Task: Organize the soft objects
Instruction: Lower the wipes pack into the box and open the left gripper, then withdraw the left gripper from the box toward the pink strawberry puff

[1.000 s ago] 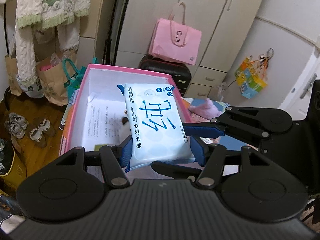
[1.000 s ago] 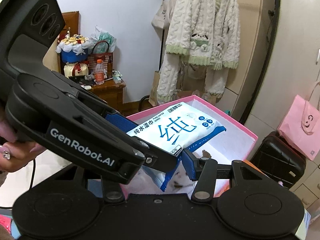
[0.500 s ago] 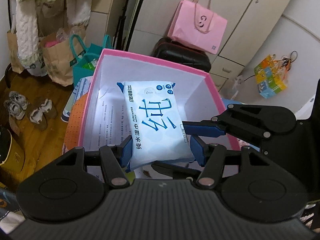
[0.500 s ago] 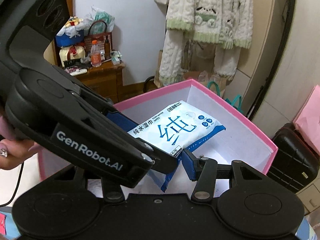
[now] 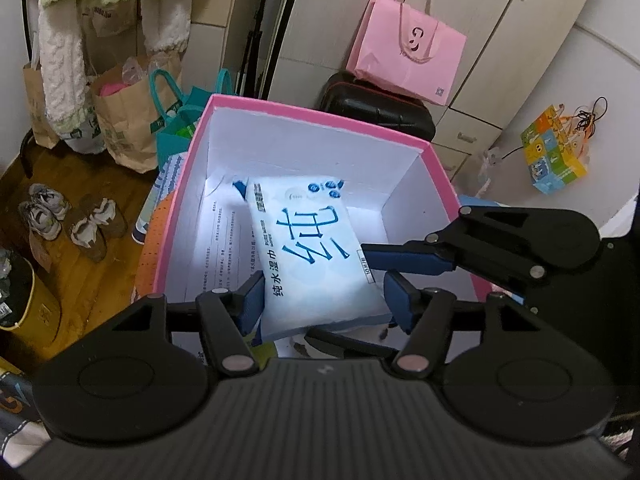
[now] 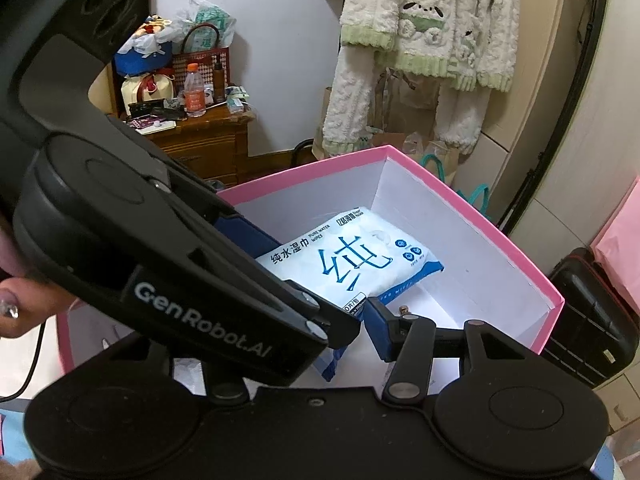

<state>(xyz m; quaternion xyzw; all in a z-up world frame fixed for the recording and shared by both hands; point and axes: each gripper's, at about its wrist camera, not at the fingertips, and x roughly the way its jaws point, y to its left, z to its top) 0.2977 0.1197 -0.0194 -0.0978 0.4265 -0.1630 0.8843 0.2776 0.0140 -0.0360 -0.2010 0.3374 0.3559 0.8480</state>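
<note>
The wipes pack has sunk into the pink box; left tongs opening, right tongs unclear.

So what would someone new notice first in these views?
The white-and-blue soft pack of wet wipes lying inside the pink cardboard box with white walls. The left tongs straddle its near end, jaws opening; the right tongs reach its right corner.

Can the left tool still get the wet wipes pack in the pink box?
Probably yes. The wet wipes pack lies between the left tool's opening jaws inside the open-topped pink box, with nothing over it; only the right tool crowds one side.
</note>
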